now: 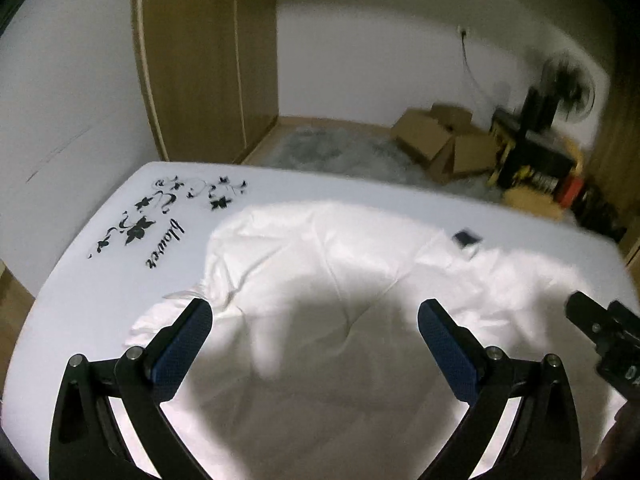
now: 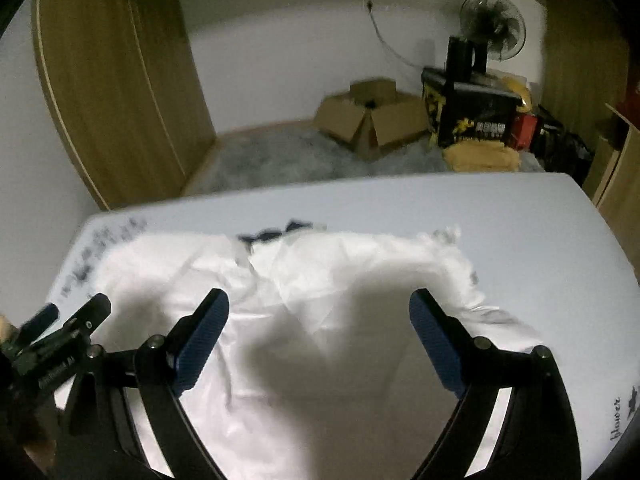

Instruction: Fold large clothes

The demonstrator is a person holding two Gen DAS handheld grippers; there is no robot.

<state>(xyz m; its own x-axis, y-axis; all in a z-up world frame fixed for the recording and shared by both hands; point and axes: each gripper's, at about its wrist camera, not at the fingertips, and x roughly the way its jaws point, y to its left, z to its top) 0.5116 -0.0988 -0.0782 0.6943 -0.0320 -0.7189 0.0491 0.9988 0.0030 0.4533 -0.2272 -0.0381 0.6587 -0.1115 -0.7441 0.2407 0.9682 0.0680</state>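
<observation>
**White garment spread ahead of both hand-held grippers, neither one gripping**

The white garment (image 1: 320, 264) lies crumpled across the white surface (image 1: 100, 312), straight in front of and below both tools. I judge its long axis to run left to right across my view, roughly square to the fingers of both hand-held grippers. At its far edge there is a small dark tag (image 1: 466, 237), probably at the neckline, though motion blur in the right wrist view leaves me unsure.

My left hand-held gripper (image 1: 316, 320) hangs over the left half of the cloth, its blue pads (image 1: 186, 344) spread wide with nothing between them. A loose corner of fabric (image 1: 160, 316) lies just beside its left pad, so I judge that the left tool is nearer that end. My right hand-held gripper (image 2: 320, 312) is likewise spread apart and empty, over the right half, where the ragged edge of the garment (image 2: 468, 268) lies just beyond its right pad. Each tool shows at the edge of the other's view, so they sit side by side.

Readable writing: the surface carries a black floral print (image 1: 140, 228) with the script word "flower" (image 1: 166, 240); the same word shows at the near right corner (image 2: 616, 420). Text on a black and yellow box (image 2: 468, 116) on the floor is too small to read.
</observation>
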